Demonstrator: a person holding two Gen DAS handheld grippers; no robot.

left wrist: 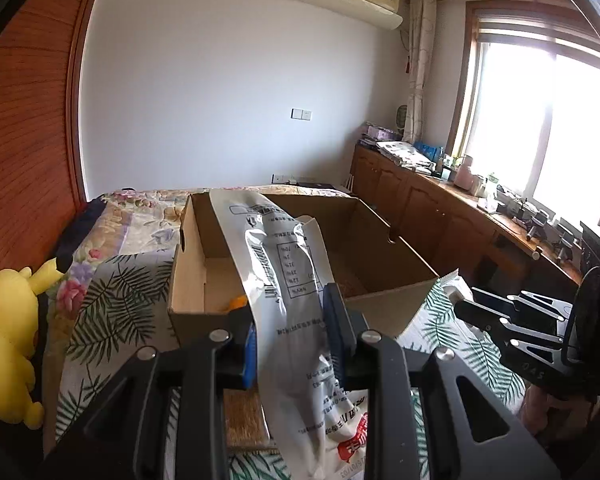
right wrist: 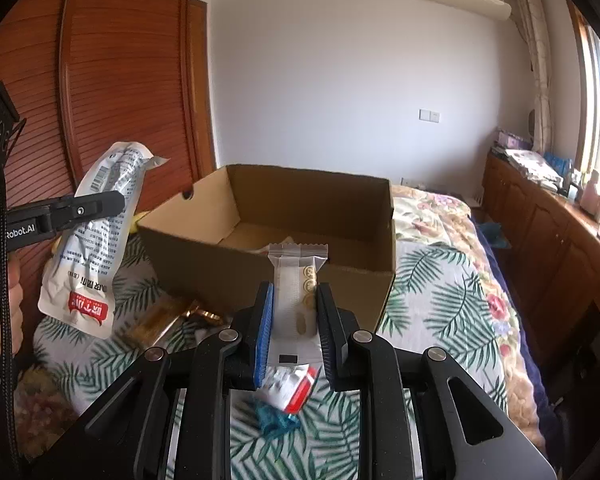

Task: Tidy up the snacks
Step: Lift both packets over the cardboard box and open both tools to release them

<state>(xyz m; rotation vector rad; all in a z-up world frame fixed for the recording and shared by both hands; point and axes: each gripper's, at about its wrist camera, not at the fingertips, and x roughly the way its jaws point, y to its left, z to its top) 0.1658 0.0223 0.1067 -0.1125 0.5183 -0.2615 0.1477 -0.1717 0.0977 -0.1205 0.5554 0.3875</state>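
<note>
While both grippers grip snacks, left gripper (left wrist: 292,344) (clamping a white pouch (left wrist: 288,280)) should release low inside the cardboard box (left wrist: 380,304).

White snack pouch (left wrist: 288,280), long and crumpled, printed with black text and a red label at its lower end; held off the bed (left wrist: 112,280) between the blue pads of the left gripper (left wrist: 292,344), its upper end leaning over the near wall of the box. Small white snack packet (right wrist: 298,280) with serrated top seal and a clear strip showing round pieces; held upright between the pads of the right gripper (right wrist: 294,320), just before the box's near wall. Open brown cardboard box (right wrist: 300,280), lying on the leaf-print bed cover toward the far end; a few items lie on its floor, unclear. Loose wrappers, one red-and-white packet (right wrist: 292,390) among them, lie on the cover near the box.
</note>
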